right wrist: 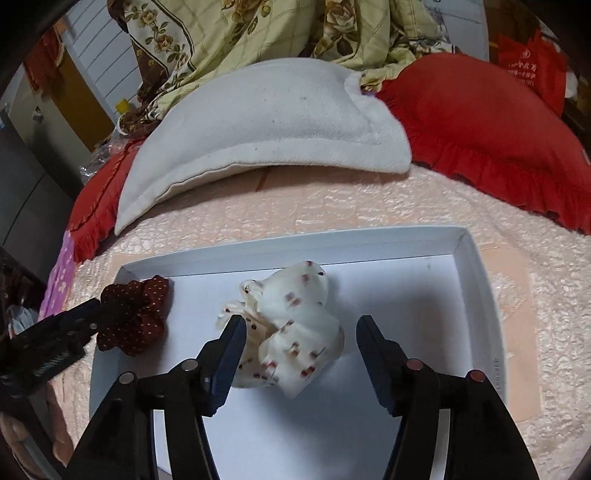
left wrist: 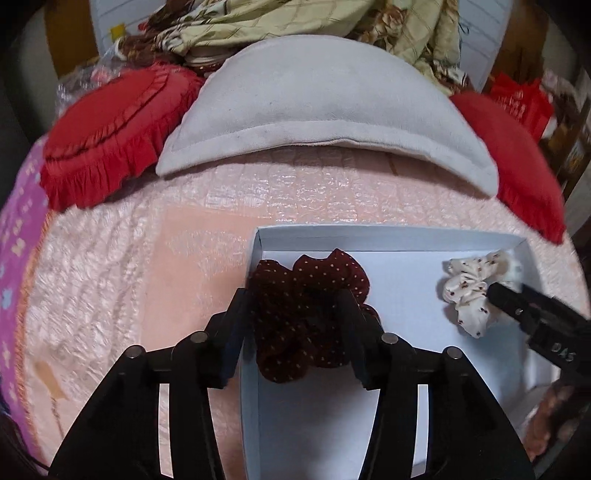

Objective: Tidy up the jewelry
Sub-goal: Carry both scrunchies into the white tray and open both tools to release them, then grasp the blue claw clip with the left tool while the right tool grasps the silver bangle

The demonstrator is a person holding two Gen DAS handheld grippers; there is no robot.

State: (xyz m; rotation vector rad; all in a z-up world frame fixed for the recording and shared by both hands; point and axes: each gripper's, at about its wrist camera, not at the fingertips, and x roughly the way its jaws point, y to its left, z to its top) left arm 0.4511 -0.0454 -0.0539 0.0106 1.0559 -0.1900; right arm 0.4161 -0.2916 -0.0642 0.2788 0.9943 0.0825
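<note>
A shallow white box [left wrist: 388, 234] [right wrist: 476, 280] lies on the pink bedspread. A dark red dotted scrunchie [left wrist: 306, 314] [right wrist: 136, 317] sits at the box's left end, between the fingers of my left gripper [left wrist: 295, 314], whose jaws stand apart around it. A cream patterned scrunchie [right wrist: 291, 332] [left wrist: 472, 291] lies in the middle of the box, between the fingers of my right gripper [right wrist: 301, 343]. Those jaws are wide apart; the left finger touches the scrunchie, the right one stands clear. The right gripper shows in the left view as black fingers [left wrist: 517, 306].
A grey-white pillow [left wrist: 325, 107] [right wrist: 266, 125] lies behind the box, flanked by red ruffled cushions [left wrist: 110, 133] [right wrist: 491, 129]. A floral quilt [right wrist: 258, 33] is piled at the back. The pink bedspread [left wrist: 129, 277] surrounds the box.
</note>
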